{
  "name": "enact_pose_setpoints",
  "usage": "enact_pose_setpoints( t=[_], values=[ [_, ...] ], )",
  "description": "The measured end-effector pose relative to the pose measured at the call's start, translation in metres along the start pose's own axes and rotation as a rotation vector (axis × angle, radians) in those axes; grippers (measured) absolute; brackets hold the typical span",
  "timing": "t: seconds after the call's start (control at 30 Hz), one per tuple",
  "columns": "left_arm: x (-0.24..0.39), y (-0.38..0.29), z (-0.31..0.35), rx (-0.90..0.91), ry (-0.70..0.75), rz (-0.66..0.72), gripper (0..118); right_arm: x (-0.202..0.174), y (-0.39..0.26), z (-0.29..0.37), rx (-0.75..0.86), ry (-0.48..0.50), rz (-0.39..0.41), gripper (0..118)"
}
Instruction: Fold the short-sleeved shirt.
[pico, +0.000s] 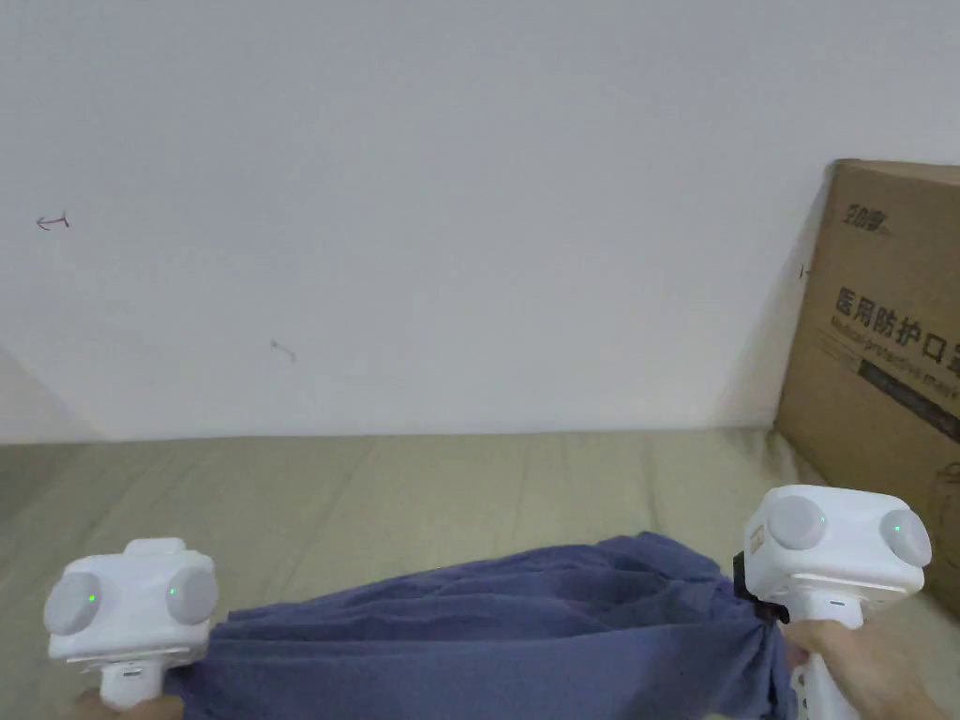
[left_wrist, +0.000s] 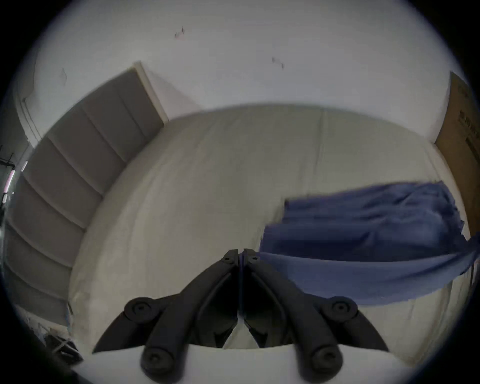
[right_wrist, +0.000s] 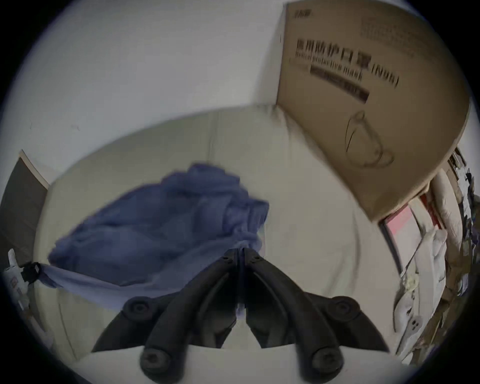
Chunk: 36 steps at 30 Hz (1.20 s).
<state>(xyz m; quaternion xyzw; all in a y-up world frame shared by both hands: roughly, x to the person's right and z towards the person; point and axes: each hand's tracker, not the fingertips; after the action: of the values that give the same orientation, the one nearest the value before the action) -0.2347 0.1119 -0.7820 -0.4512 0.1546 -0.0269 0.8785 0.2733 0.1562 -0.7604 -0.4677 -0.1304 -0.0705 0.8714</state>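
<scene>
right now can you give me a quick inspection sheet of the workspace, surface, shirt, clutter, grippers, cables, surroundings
surface: beige sheeted bed, faint creases, mostly bare beyond the shirt
job's things: blue shirt stretched between the two grippers, near edge pulled taut, the rest bunched and sagging toward the bed; not folded yet
clutter: cardboard box standing at the right end of the bed against the wall
grippers: left gripper fingers closed on one end of the shirt edge; right gripper fingers closed on the other end, cloth gathered at its tips
cables: nothing seen
surroundings: white wall with small marks behind the bed; grey panelled headboard at the left; piled household items past the box
</scene>
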Motion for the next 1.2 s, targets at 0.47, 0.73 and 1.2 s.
enact_pose_setpoints(
  t=[0.47, 0.73, 1.2],
  values=[
    [-0.071, -0.143, 0.115, 0.042, -0.114, -0.064, 1, 0.059, -0.136, 0.105, -0.001, 0.070, 0.054, 4],
    [-0.121, -0.261, 0.207, 0.057, -0.109, -0.149, 1, 0.102, -0.311, 0.213, -0.015, 0.096, 0.072, 4],
    [-0.164, -0.421, 0.262, 0.012, -0.120, -0.181, 2, 0.155, -0.448, 0.244, -0.046, 0.096, -0.027, 5]
  ],
)
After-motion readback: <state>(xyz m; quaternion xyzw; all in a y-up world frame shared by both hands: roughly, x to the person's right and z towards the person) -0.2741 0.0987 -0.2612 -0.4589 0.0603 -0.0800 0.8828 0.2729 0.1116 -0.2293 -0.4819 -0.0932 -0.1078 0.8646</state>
